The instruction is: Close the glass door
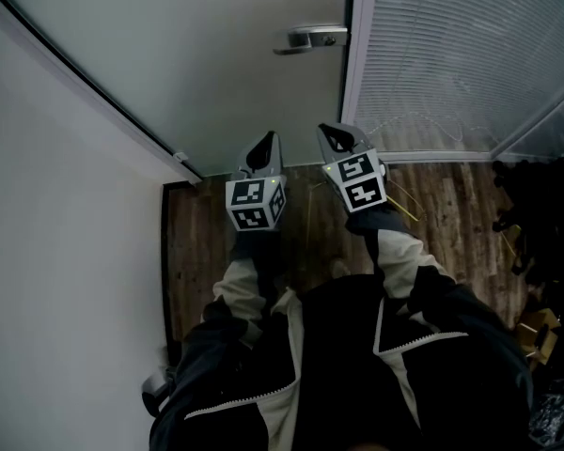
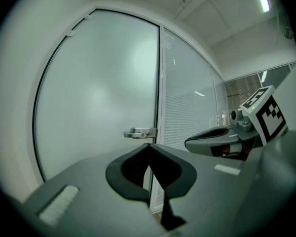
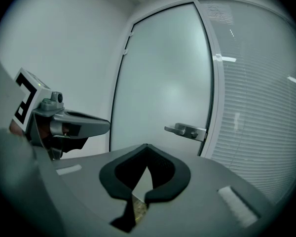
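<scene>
The frosted glass door (image 1: 216,54) fills the top of the head view and lies along its white frame (image 1: 357,73). Its metal lever handle (image 1: 310,38) sits by that frame. My left gripper (image 1: 266,142) and right gripper (image 1: 336,134) are held side by side in front of the door, short of it and below the handle. Both are shut with nothing between the jaws. In the left gripper view the handle (image 2: 139,133) shows just above my shut left gripper (image 2: 149,145). In the right gripper view the handle (image 3: 186,130) is up and to the right of my shut right gripper (image 3: 147,145).
A white wall (image 1: 56,252) runs down the left. A glass panel with blinds (image 1: 451,54) stands right of the door frame. The floor is wood planks (image 1: 451,214). Dark clutter (image 1: 545,224) lies at the right edge.
</scene>
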{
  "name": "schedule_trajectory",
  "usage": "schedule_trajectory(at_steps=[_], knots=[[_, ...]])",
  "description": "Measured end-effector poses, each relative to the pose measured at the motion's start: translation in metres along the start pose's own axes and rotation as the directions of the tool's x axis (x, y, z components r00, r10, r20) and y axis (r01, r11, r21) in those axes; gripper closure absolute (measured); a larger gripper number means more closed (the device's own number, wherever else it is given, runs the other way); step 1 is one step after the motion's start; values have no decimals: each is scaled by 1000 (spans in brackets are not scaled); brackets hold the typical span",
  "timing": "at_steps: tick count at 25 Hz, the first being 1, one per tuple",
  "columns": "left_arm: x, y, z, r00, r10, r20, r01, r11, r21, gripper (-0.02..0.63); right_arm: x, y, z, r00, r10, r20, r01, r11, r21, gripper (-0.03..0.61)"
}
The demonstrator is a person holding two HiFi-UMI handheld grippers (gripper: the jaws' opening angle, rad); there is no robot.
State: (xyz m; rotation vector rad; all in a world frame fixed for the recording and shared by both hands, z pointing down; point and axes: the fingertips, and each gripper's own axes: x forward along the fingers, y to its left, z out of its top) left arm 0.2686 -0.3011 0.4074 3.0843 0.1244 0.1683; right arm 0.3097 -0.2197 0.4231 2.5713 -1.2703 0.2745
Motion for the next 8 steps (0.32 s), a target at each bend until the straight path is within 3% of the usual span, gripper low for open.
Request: schedule_trajectory(at_steps=[8], knots=[[-6, -11, -3, 1000, -1, -10, 1, 1000, 4, 614, -7, 7, -1, 1000, 24, -4, -24, 999, -29, 577]])
